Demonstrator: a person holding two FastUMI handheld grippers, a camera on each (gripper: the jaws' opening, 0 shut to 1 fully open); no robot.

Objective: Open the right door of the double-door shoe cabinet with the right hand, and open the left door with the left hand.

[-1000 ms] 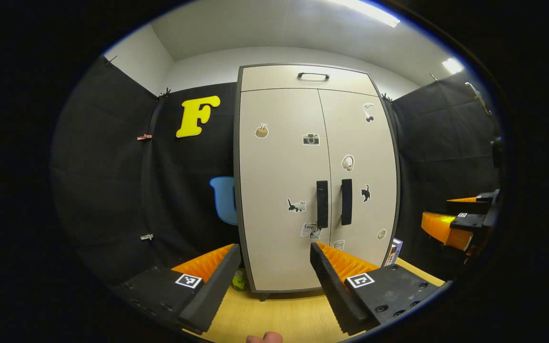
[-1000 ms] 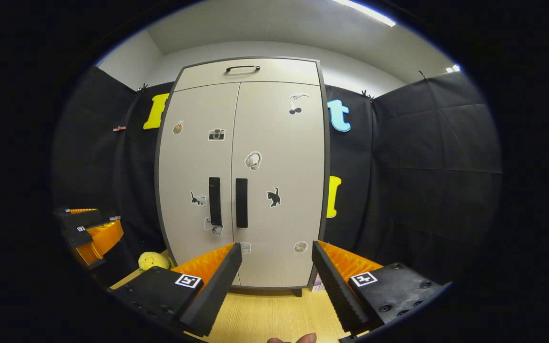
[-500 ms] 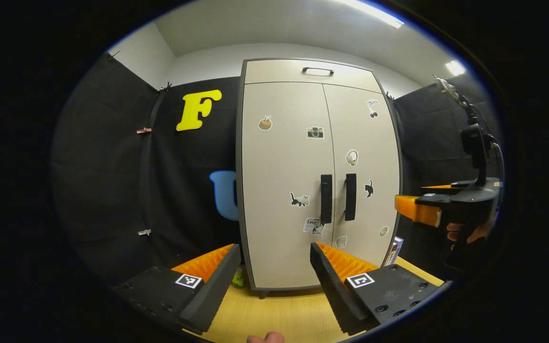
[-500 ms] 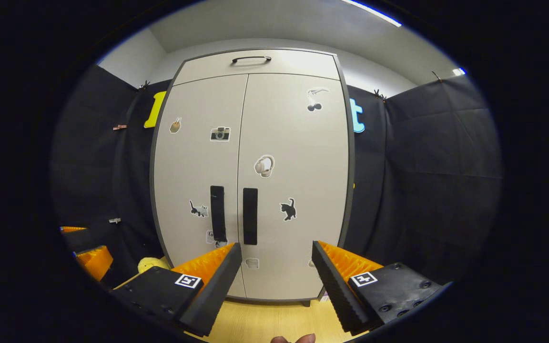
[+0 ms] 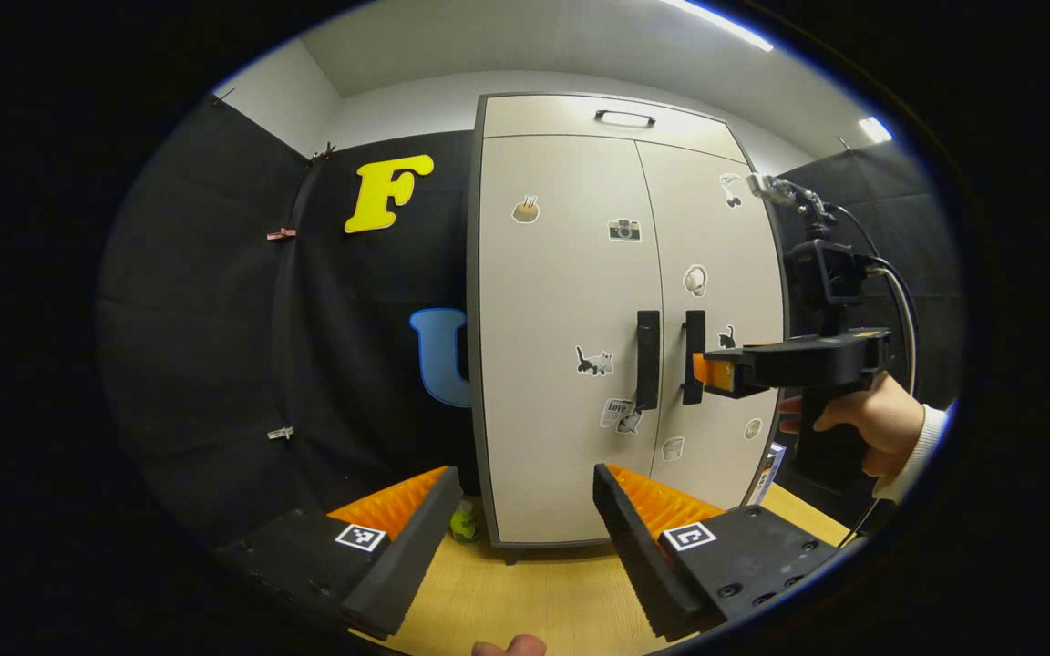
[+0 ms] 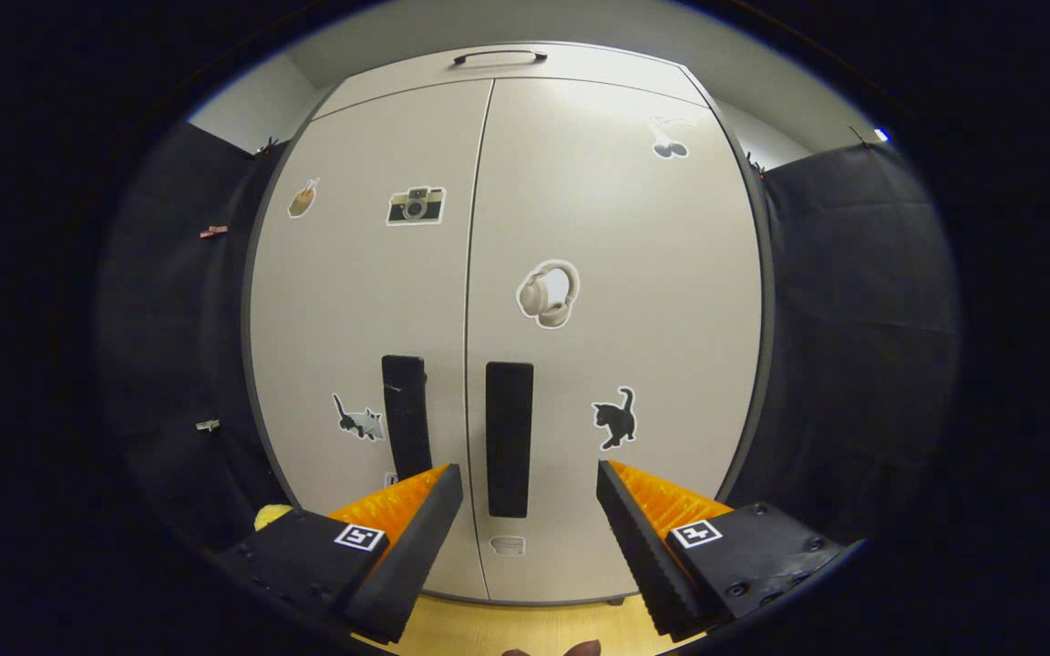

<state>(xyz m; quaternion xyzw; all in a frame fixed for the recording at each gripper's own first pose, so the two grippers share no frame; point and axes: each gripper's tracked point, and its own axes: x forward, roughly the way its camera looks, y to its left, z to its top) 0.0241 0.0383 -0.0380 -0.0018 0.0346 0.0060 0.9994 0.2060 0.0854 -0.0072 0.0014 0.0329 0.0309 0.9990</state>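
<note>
Right tongs face shoe cabinet on wooden tabletop.

The left gripper view looks forward along the left gripper from well back and left of the shoe cabinet, facing its front at a slight angle; the right gripper appears ahead and to the right, near the right door handle. The right gripper view looks forward along the right gripper, close to and square on the cabinet front. Both views share the two doors, their handles and the stickers.
</note>
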